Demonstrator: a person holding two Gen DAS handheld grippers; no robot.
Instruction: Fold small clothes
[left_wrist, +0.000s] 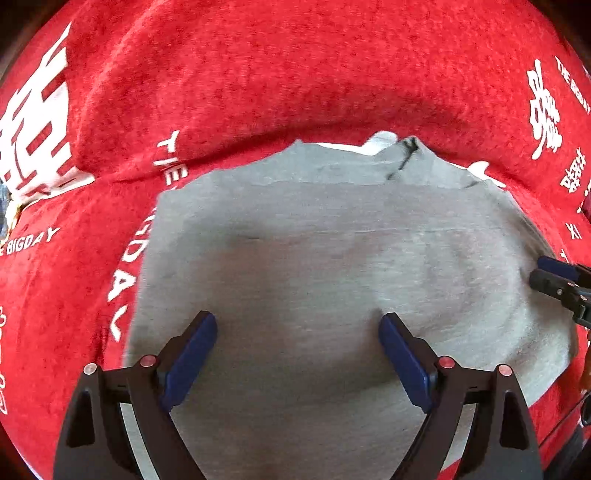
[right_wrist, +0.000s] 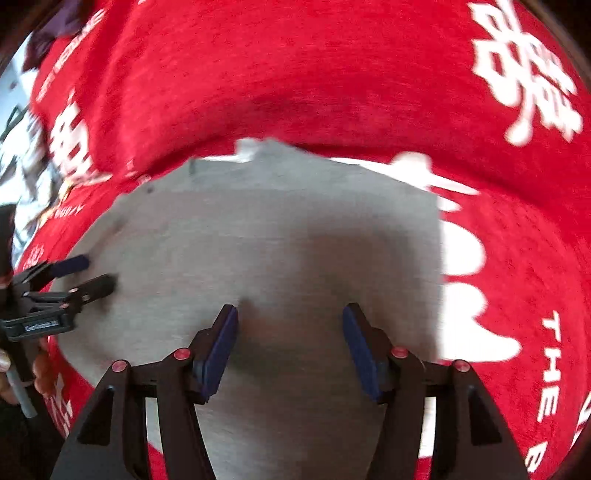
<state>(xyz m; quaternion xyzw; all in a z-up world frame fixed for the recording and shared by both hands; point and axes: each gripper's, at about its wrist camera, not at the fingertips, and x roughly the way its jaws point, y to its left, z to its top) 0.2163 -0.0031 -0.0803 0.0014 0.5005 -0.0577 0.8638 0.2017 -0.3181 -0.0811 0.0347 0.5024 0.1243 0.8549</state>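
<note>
We see a flat grey knitted-cloth garment (left_wrist: 314, 258), matt and finely heathered, lying on a fuzzy red cloth cover with white printed lettering (left_wrist: 258, 74). At six o'clock, the left gripper (left_wrist: 297, 354) shows matt black plastic arms and dull blue pads (left_wrist: 192, 354).

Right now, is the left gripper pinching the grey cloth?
Apart. In the left wrist view the left gripper stands wide open, with the grey cloth lying flat between its fingers.

"THE BIGDAY" in white on red cloth (left_wrist: 258, 74) (repeated), large white Chinese characters
</note>
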